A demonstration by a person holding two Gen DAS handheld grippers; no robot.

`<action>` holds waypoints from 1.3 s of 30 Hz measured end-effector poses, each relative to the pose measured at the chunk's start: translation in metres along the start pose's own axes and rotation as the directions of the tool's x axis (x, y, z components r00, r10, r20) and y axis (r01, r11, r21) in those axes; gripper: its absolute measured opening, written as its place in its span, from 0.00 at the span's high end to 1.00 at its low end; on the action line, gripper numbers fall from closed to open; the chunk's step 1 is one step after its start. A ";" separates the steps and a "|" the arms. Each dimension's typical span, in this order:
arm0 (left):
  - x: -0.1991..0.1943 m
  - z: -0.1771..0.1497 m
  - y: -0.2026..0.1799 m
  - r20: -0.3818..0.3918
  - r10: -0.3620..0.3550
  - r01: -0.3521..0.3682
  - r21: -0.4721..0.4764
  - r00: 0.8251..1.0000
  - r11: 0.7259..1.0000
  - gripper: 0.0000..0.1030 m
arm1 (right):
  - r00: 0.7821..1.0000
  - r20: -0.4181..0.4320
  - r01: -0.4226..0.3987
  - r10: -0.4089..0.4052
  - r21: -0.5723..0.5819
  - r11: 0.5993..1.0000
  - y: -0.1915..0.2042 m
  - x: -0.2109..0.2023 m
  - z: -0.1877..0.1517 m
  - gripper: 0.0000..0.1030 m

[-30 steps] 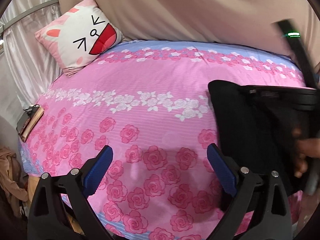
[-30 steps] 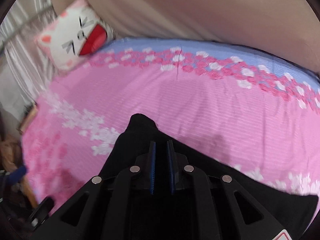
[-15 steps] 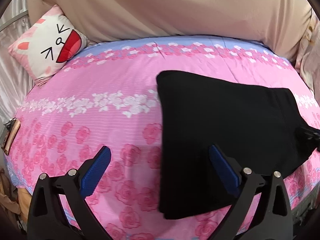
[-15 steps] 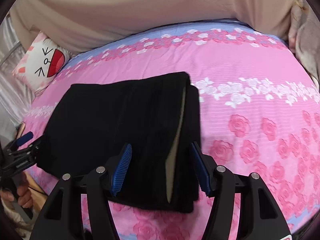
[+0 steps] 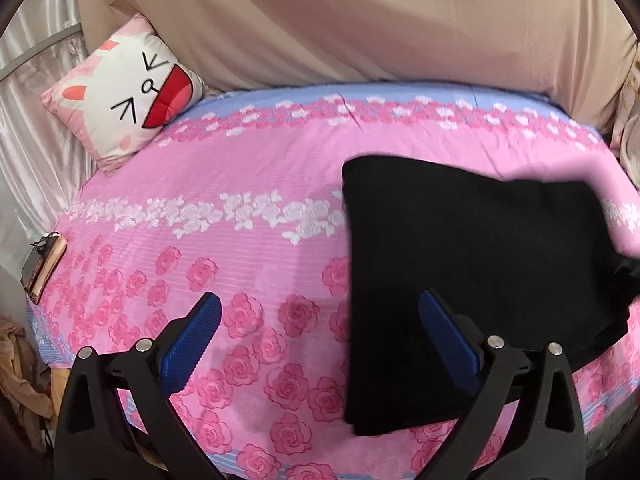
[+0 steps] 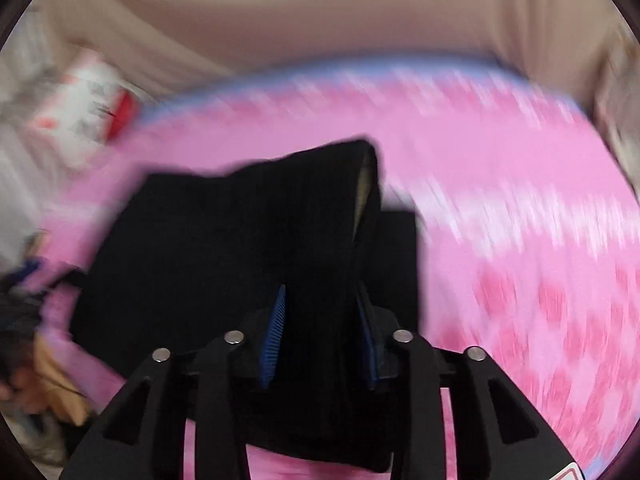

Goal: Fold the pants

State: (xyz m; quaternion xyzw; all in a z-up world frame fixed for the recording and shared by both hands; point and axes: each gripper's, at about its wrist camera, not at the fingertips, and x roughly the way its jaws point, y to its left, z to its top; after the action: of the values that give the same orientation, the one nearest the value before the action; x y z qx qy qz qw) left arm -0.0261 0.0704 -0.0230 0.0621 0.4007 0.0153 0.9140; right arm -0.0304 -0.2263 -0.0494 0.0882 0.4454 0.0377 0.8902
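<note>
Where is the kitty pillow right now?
In the left wrist view, the cat pillow leans at the bed's far left corner, against the beige cloth.

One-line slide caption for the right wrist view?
Right gripper closing on a raised fold of black pants over the pink floral bedspread, frame motion-blurred.

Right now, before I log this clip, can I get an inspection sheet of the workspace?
Surface: bed with pink rose-print sheet, blue border at the far edge.
Job's things: black pants, folded, lying on the sheet's right side.
Clutter: cat-face pillow at the far left corner; book with glasses at the left edge.
Grippers: left gripper open, empty, above the sheet; right gripper closing, a raised fold of pants between its pads.
Cables: nothing seen.
Surroundings: beige curtain behind; view from the right wrist blurred.
</note>
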 end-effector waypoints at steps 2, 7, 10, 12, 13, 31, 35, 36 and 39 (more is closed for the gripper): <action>0.000 0.000 -0.002 0.003 0.003 -0.003 0.011 1.000 1.000 0.06 | 0.997 0.048 -0.069 0.065 0.101 0.992 -0.013 -0.019 -0.006 0.65; 0.001 0.006 0.001 0.016 0.012 -0.012 0.000 1.000 1.000 0.06 | 0.985 0.164 -0.053 0.055 -0.018 0.998 0.031 -0.061 0.018 0.65; 0.000 0.008 0.014 0.022 0.038 -0.038 -0.028 0.999 0.999 0.06 | 0.973 0.117 -0.184 0.201 -0.140 0.973 0.083 -0.049 0.029 0.74; 0.000 0.007 0.028 0.019 0.065 -0.064 -0.057 0.998 0.996 0.06 | 0.948 0.013 -0.309 0.318 -0.212 0.927 0.124 -0.022 0.030 0.87; -0.001 0.006 0.033 0.018 0.074 -0.073 -0.066 0.997 0.995 0.06 | 0.940 -0.021 -0.335 0.340 -0.236 0.912 0.138 -0.013 0.027 0.87; 0.013 -0.004 0.062 -0.026 0.106 -0.108 -0.089 0.994 0.990 0.06 | 0.950 -0.126 -0.304 0.287 -0.151 0.941 0.132 0.037 0.008 0.91; 0.008 -0.001 0.045 -0.006 0.080 -0.080 -0.060 0.997 0.995 0.06 | 0.987 0.026 -0.154 0.159 -0.147 0.977 0.100 -0.011 0.011 0.91; 0.006 0.000 0.039 0.000 0.068 -0.068 -0.052 0.998 0.996 0.06 | 0.993 0.048 -0.098 0.105 -0.135 0.986 0.087 -0.018 0.009 0.87; 0.003 0.002 0.022 0.007 0.035 -0.035 -0.029 0.999 0.999 0.06 | 0.994 0.049 0.102 -0.098 -0.094 0.990 0.049 -0.021 -0.004 0.86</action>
State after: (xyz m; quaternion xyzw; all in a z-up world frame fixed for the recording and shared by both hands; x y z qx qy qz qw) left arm -0.0222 0.0927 -0.0212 0.0559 0.3961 0.0369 0.9158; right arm -0.0460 -0.1804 -0.0261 0.0237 0.4274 0.0124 0.9037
